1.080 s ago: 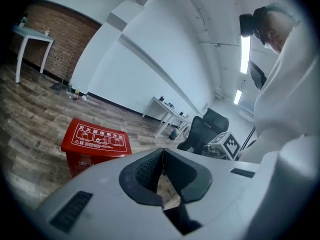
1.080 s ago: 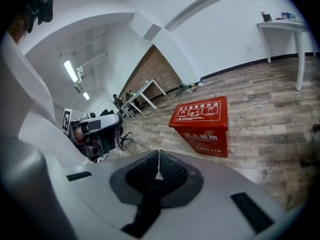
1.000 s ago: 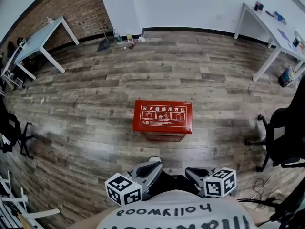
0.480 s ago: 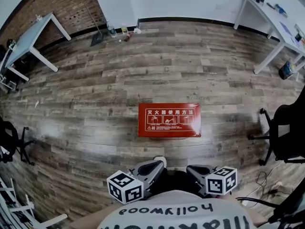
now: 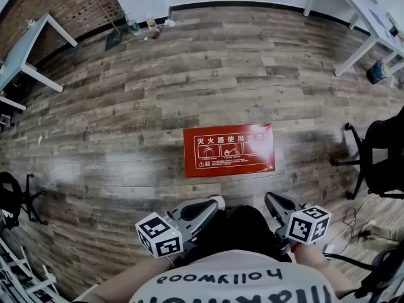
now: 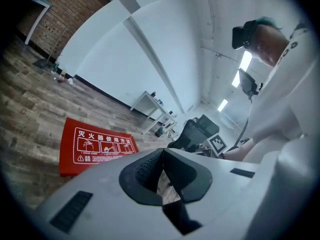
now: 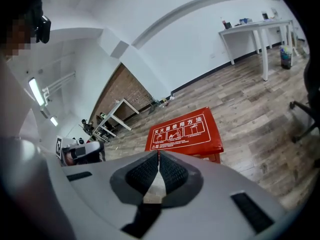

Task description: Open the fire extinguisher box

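The red fire extinguisher box (image 5: 229, 150) lies on the wood floor with its lid closed; white instruction print covers the top. It also shows in the left gripper view (image 6: 95, 146) and in the right gripper view (image 7: 182, 132). My left gripper (image 5: 216, 201) is held low in front of me, a little short of the box's near left corner, jaws shut and empty (image 6: 163, 151). My right gripper (image 5: 270, 198) hangs just short of the box's near right corner, also shut with nothing in it (image 7: 158, 154). Neither touches the box.
A black office chair (image 5: 379, 163) stands to the right of the box, another chair (image 5: 12, 197) at the far left. A grey table (image 5: 25, 55) is at the back left and a white table (image 5: 360, 17) at the back right. A dustpan and bottles (image 5: 126, 33) sit by the back wall.
The box has come nearer and sits lower in the head view. Both grippers have moved forward and down toward it, and the right one has spread further right.
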Action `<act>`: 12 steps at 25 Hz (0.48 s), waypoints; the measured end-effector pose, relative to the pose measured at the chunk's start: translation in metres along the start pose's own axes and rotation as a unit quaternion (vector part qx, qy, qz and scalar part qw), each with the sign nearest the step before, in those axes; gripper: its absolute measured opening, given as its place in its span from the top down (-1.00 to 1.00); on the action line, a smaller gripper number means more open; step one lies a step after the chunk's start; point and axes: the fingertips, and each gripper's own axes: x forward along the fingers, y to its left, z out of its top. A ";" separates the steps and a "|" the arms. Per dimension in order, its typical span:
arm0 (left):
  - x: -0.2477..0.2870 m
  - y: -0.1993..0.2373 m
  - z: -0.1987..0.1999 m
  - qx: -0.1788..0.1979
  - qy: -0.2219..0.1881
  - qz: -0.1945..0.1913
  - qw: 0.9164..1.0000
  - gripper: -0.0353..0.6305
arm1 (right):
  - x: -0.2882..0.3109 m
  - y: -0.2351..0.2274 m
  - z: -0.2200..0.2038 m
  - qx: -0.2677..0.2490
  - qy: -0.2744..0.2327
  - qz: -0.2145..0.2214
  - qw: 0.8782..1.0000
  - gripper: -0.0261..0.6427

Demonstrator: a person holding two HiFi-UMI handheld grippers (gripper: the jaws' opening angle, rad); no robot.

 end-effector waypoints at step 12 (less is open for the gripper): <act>-0.006 0.126 -0.004 0.002 0.038 0.097 0.995 0.88 | 0.034 -0.095 0.027 -0.116 0.076 -0.057 0.989 0.89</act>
